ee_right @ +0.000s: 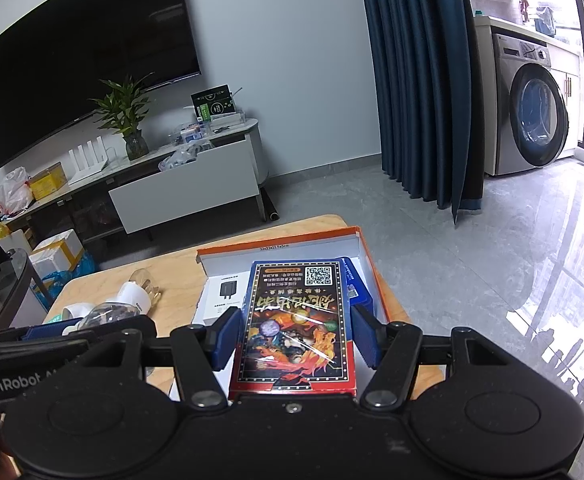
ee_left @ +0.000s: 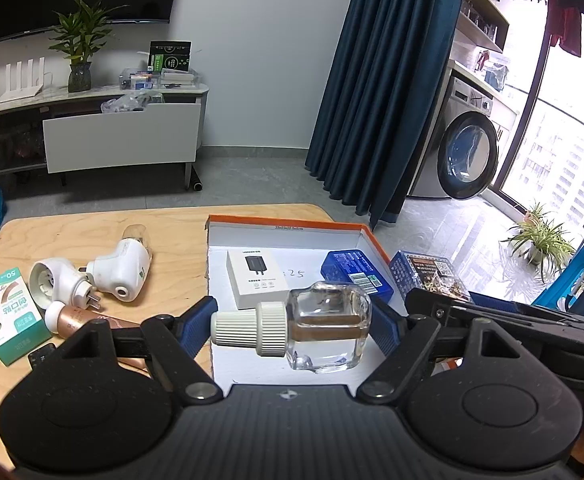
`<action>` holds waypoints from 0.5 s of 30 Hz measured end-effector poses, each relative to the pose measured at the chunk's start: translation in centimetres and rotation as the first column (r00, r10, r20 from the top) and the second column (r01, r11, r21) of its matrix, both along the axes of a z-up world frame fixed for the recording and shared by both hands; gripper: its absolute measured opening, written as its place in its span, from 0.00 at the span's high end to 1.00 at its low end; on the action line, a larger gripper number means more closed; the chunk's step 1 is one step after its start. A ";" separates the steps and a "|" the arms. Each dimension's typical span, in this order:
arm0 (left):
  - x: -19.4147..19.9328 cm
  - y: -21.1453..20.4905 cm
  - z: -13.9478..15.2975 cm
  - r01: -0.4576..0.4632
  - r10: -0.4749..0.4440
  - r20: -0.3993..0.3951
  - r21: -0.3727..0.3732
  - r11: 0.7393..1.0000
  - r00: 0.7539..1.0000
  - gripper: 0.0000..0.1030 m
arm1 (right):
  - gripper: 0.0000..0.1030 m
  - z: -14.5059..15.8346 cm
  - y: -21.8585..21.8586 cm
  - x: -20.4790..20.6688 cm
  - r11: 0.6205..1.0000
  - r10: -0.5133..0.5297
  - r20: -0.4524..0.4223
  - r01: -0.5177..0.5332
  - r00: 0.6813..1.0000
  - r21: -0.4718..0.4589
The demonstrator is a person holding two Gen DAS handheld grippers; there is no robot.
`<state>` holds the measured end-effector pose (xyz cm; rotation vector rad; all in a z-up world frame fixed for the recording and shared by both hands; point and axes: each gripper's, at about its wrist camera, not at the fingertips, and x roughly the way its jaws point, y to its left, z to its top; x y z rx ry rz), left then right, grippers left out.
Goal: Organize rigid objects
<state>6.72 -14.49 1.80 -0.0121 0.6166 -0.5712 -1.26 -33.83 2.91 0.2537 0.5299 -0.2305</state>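
Left wrist view shows the left gripper (ee_left: pixel 292 322) clamped on a small clear glass bottle (ee_left: pixel 328 326) that lies sideways between its blue pads, one pad on the ribbed cream cap (ee_left: pixel 248 328), the other on the bottle's base. The bottle is squarish with thick walls, a brown wick-like rod inside and clear liquid low in it. It hangs above the near part of a shallow box (ee_left: pixel 366 236) with orange outer walls and a white inside, which sits on the wooden table (ee_left: pixel 72 236).

Inside the box lie a white charger carton (ee_left: pixel 258 280) printed with a black plug, and a blue packet (ee_left: pixel 356 272) leaning against the right wall. A handwritten number shows on the box floor between them.

Right wrist view shows the right gripper (ee_right: pixel 294 334) grasping a flat card box (ee_right: pixel 296 324) wrapped in film, its face printed with a red, blue and orange picture, gold dotted border and a QR code at the far end. The blue pads press its two long sides, and it is held above the same orange box, over the blue packet.

On the table left of the box lie two white plug-in vaporizers (ee_left: pixel 120 270), a rose-gold tube (ee_left: pixel 80 318) and a green and white carton (ee_left: pixel 10 316).
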 end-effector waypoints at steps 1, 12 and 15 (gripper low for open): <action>0.0 0.0 0.0 0.000 0.000 0.001 0.000 1.000 1.000 0.21 | 0.30 0.0 0.0 0.0 1.000 -0.001 -0.001 0.001 1.000 0.000; 0.3 0.3 -0.3 -0.004 0.004 -0.004 0.004 1.000 1.000 0.21 | 0.30 -0.4 -0.3 0.0 1.000 -0.003 -0.010 0.003 1.000 0.007; 0.4 0.3 -0.3 -0.006 0.006 -0.007 0.007 1.000 1.000 0.21 | 0.30 -0.6 -0.4 -0.1 1.000 -0.004 -0.013 0.004 1.000 0.010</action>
